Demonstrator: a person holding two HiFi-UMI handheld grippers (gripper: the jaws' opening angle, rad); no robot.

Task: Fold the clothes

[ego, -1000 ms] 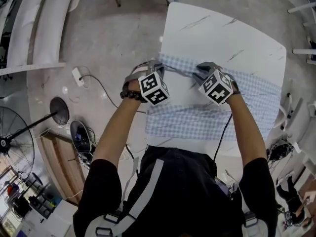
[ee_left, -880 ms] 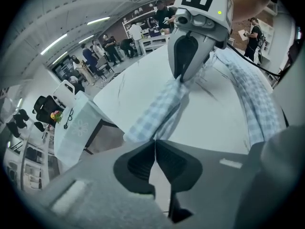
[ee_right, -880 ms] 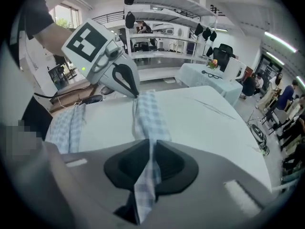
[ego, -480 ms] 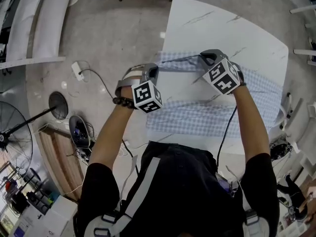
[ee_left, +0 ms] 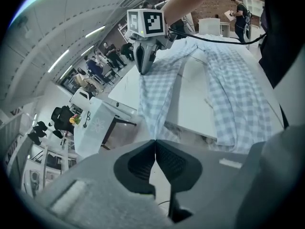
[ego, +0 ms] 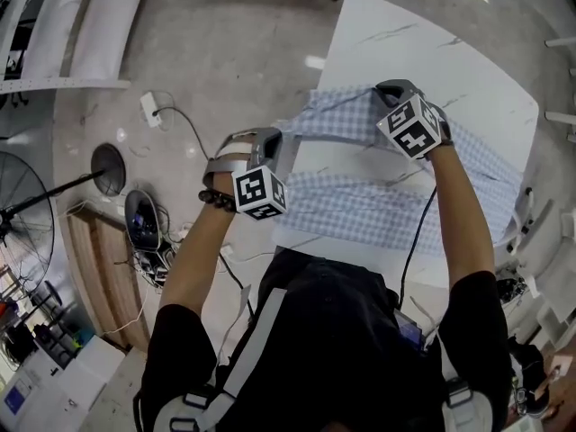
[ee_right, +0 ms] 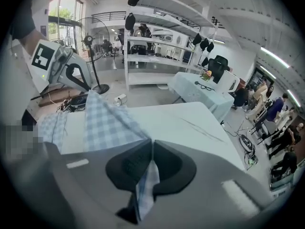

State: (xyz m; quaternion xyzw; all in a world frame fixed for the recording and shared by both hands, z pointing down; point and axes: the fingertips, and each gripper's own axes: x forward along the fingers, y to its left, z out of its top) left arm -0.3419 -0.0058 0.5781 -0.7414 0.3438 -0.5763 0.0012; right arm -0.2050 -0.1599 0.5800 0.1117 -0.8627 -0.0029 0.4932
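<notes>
Showing a blue-and-white checked garment (ego: 378, 210) on a white marble-patterned bench (ego: 432, 52), with one of its edges being lifted clear of the bench top. Most of the garment is lying flat along the near side of the bench and is reaching toward the bench's right edge. The left hand-held gripper (ego: 288, 144) is hovering just off the bench's left edge, above the floor (ego: 225, 52), and is pointing steeply down. Its jaws are pressing together on the fabric edge, and in the left gripper view the checked cloth is running taut away from their tips. The right hand-held gripper (ego: 382, 93) is hanging over the middle of the bench, toward its far side. Its jaws are pinching another part of the same edge, and in the right gripper view a strip of cloth is hanging down between them. The raised edge is stretching as a narrow band between the two grippers, crossing the bench's left side. A standing fan (ego: 27, 241) and a power strip (ego: 148, 111) are sitting on the floor well to the left of the bench
</notes>
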